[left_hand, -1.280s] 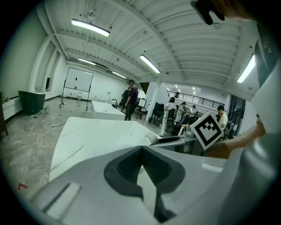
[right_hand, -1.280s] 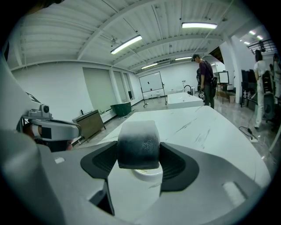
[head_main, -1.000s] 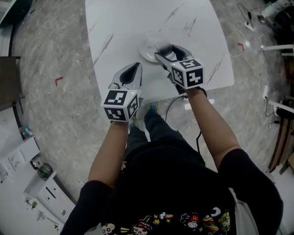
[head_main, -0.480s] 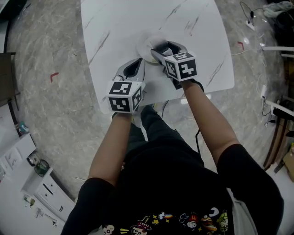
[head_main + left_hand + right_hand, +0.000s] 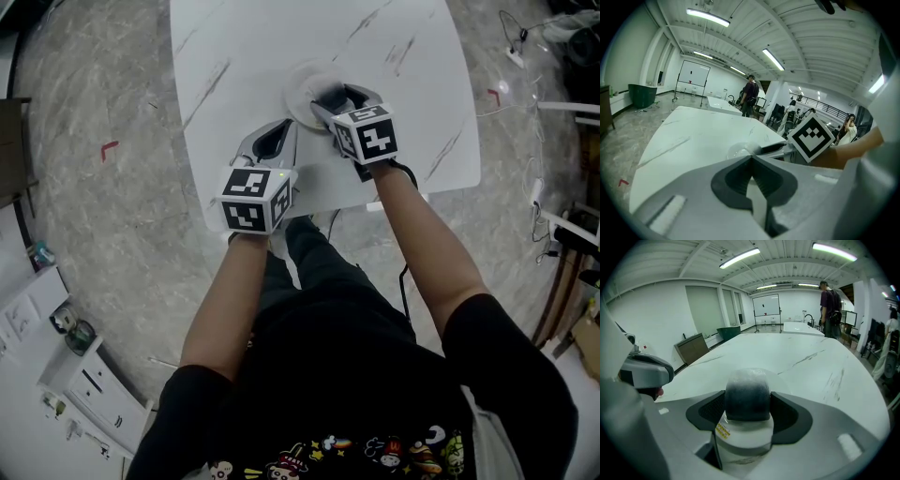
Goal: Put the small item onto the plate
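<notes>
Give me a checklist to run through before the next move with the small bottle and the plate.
1. Right claw shut on the small white bottle with a dark cap: ok.
2. Round pale plate lying on the white marble table: ok.
3. Right claw's tip over the plate: ok.
4. Bottle's base touching the plate: cannot tell.
5. Left claw shut, empty, beside the plate rather than over it: ok.

Glossy marble-look table (image 5: pixel 234 56), smooth pale plate (image 5: pixel 296 97) — white plastic bottle (image 5: pixel 743 439), matt dark cap (image 5: pixel 747 397).
</notes>
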Motion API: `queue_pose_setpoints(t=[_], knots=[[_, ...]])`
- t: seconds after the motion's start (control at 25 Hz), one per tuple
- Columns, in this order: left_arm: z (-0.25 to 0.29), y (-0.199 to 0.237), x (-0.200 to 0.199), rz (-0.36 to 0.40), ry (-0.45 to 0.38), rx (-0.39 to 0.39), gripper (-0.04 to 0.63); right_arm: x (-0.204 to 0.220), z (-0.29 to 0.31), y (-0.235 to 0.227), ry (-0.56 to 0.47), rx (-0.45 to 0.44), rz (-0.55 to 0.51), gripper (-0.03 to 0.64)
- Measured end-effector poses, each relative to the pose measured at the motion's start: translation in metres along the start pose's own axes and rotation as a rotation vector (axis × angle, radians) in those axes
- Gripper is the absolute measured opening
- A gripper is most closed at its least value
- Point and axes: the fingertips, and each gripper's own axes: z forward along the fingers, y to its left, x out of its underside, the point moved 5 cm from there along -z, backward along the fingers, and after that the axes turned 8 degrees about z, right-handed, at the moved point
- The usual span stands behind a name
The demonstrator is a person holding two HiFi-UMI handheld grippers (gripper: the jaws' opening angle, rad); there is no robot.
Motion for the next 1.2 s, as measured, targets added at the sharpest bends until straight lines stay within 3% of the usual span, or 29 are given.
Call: queue_pose_setpoints(t=[1.2], knots=[[-0.012,0.02,0.003,-0.03,-0.021,-0.052,0.0,-0.006,0.019,0.001,0.097,0.023,-0.086,0.325]])
